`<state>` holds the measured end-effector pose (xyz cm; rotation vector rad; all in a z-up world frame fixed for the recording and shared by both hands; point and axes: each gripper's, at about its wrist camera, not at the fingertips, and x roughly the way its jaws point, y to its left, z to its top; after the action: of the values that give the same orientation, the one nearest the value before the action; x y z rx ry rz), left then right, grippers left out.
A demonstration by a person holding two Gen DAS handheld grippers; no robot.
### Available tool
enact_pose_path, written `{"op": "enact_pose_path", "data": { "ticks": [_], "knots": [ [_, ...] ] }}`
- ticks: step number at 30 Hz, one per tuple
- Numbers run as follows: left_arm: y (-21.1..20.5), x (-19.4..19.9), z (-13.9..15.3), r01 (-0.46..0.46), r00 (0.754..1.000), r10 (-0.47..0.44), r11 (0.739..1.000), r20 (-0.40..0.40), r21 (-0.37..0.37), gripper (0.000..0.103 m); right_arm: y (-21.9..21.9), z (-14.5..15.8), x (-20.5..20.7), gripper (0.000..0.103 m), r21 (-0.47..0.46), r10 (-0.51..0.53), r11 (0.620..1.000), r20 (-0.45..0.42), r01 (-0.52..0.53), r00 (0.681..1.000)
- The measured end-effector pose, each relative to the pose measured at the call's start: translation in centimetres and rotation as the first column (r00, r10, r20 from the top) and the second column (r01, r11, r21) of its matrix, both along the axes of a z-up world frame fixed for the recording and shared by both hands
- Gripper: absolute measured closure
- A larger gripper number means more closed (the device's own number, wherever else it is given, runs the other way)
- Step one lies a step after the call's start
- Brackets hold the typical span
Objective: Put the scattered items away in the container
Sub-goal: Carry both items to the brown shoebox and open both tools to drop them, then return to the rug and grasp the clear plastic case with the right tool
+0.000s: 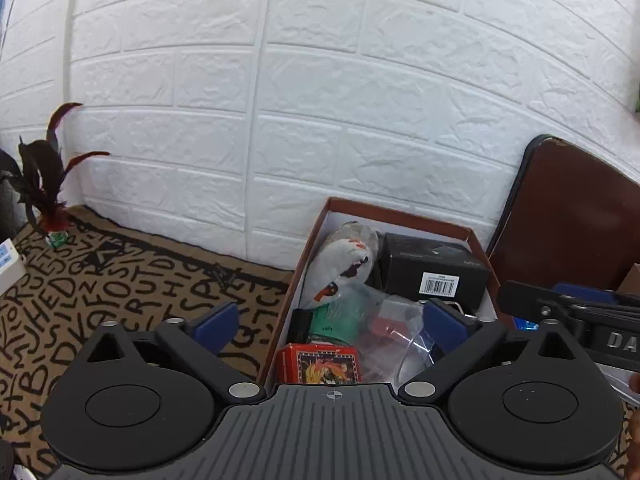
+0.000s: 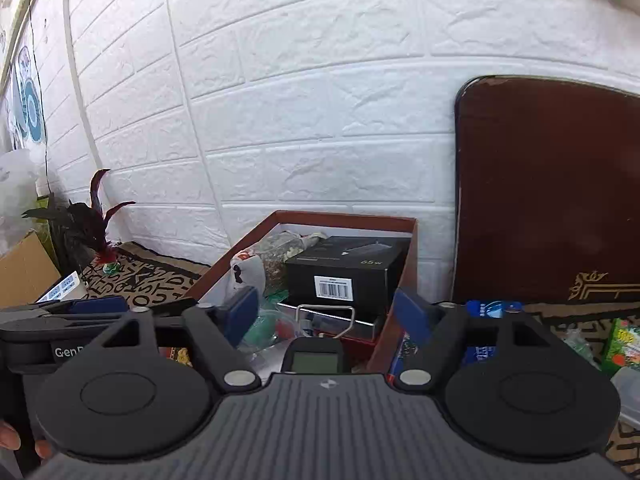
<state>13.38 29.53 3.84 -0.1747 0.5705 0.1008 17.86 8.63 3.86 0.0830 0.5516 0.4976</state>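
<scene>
A brown cardboard box with a white inside stands on the floor against the wall. It holds a black carton with a barcode, a grey plush toy, a red picture pack and a clear plastic bag. My left gripper hangs open over the near end of the box, its pads touching nothing. In the right wrist view the box also shows a metal tin with a wire handle and a small device with a screen. My right gripper is open above them.
A feather shuttlecock stands on the letter-print mat at the far left, near a white device. A brown board leans on the wall right of the box. A blue-label bottle and a green packet lie at the right.
</scene>
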Motion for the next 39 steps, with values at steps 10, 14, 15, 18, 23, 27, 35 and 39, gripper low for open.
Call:
{"op": "enact_pose_path", "data": {
  "ticks": [10, 14, 15, 18, 23, 27, 35, 39],
  "knots": [
    [-2.3, -2.3, 0.1, 0.03, 0.999, -0.031, 0.999, -0.043, -0.022, 0.0, -2.8, -0.7, -2.2, 0.0, 0.054, 0.053, 0.997, -0.018, -0.052, 0.998],
    [-3.4, -3.0, 0.9, 0.043, 0.997, -0.046, 0.998, -0.058, -0.051, 0.0, -4.5, -0.2, -3.0, 0.0, 0.08, 0.046, 0.996, -0.018, -0.045, 0.999],
    [-3.8, -3.2, 1.1, 0.048, 0.997, -0.052, 0.997, -0.06, -0.063, 0.0, -5.0, -0.1, -3.2, 0.0, 0.085, 0.041, 0.996, -0.017, -0.04, 0.999],
    [-5.2, -4.2, 1.9, 0.043, 0.998, -0.047, 0.995, -0.045, -0.089, 0.0, -6.8, 0.3, -4.3, 0.0, 0.095, 0.035, 0.995, -0.018, -0.033, 0.999],
    [-9.2, -7.2, 2.6, 0.053, 0.998, -0.051, 0.995, 0.025, -0.079, 0.0, -11.4, -0.3, -7.3, 0.0, 0.084, 0.01, 0.996, 0.016, -0.011, 1.0],
    [-13.2, -9.0, 1.5, 0.115, 0.993, -0.114, 0.992, 0.029, -0.053, 0.0, -15.9, -1.9, -9.2, 0.0, 0.075, -0.059, 0.995, 0.009, 0.058, 0.998],
    [-19.0, -10.1, -3.3, 0.162, 0.984, -0.17, 0.979, -0.053, -0.119, 0.0, -22.5, -6.0, -10.7, 0.001, -0.069, -0.135, 0.989, -0.011, 0.133, 0.991],
    [-21.2, -8.7, -5.3, 0.173, 0.976, -0.189, 0.975, -0.109, -0.142, 0.0, -23.0, -7.5, -9.8, 0.001, -0.182, -0.121, 0.976, 0.019, 0.122, 0.993]
  ]
}}
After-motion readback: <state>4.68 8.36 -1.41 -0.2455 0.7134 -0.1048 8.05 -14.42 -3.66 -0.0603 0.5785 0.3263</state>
